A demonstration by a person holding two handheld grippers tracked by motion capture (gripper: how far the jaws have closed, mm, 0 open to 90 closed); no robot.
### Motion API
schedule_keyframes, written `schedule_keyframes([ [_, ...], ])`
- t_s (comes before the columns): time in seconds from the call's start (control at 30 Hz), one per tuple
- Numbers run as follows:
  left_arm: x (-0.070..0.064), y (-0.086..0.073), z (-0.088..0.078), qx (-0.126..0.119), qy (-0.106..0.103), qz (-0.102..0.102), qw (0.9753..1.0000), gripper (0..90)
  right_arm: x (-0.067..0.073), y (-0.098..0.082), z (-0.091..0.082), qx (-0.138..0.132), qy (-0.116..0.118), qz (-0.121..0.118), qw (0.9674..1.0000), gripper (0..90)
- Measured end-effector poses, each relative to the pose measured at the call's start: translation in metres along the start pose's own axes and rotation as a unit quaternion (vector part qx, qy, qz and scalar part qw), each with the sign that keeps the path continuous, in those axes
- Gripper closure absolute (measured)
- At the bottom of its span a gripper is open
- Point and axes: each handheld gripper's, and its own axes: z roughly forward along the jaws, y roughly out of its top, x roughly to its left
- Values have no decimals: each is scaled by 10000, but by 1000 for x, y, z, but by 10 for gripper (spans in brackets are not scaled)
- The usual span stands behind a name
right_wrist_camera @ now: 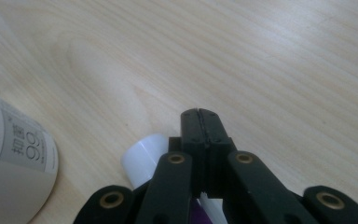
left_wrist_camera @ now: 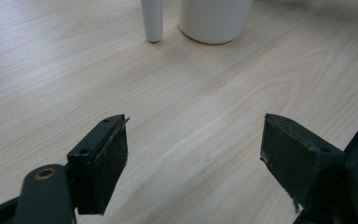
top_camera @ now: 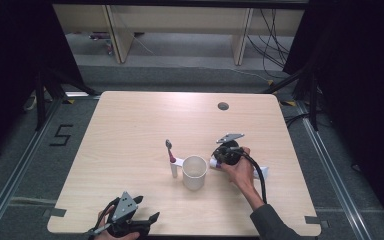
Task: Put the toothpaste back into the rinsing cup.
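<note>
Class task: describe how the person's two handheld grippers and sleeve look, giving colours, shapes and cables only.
Both the left gripper and the right gripper are black, with two flat-padded jaws on arms joined by brass-coloured rivets. Each carries a grey three-cornered plate on top. A thick black cable trails from the right one. The person wears a dark grey sleeve.

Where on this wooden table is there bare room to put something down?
The whole far half, between the white plastic cup and the round cable hole, is bare, as is the left side. It is crowded mid-table: cup, upright toothbrush, right gripper over the white toothpaste tube.
</note>
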Motion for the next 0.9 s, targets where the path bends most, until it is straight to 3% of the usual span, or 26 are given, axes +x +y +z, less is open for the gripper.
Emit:
schedule_keyframes([
  [0.07, 0, 0, 0, 5, -15, 3, 10000, 227, 1, -1, -3, 81, 62, -33, 9999, 900],
  [0.2, 0, 0, 0, 86, -1, 41, 10000, 228, 9, -8, -9, -20, 230, -101, 9997, 899],
  [0.23, 0, 0, 0, 75, -17, 37, 10000, 229, 11, -11, -11, -44, 237, -287, 9993, 900],
  [0.27, 1, 0, -1, 139, -26, 135, 9998, 229, 13, -11, -14, 81, 296, -261, 9992, 900],
  [0.33, 0, 0, 0, 64, -20, 33, 10000, 231, 21, -17, -18, 102, 479, -395, 9980, 899],
  [0.4, 1, 0, -1, 141, -25, 129, 9998, 232, 24, -19, -21, 158, 521, -427, 9976, 899],
  [0.5, 0, 0, 0, 81, -19, 33, 10000, 233, 31, -24, -28, 216, 651, -586, 9959, 899],
  [0.57, 1, 0, -1, 133, -26, 124, 9998, 234, 36, -29, -31, 236, 695, -617, 9954, 899],
  [0.63, -1, 0, 0, 64, -26, 26, 10000, 235, 37, -34, -36, 247, 781, -789, 9935, 898],
  [0.67, 0, 0, -1, 141, -17, 114, 9998, 235, 38, -37, -38, 245, 848, -825, 9927, 898],
  [0.9, -2, 0, 0, 103, -21, 36, 9999, 238, 41, -65, -64, 239, 1024, -799, 9912, 893],
])
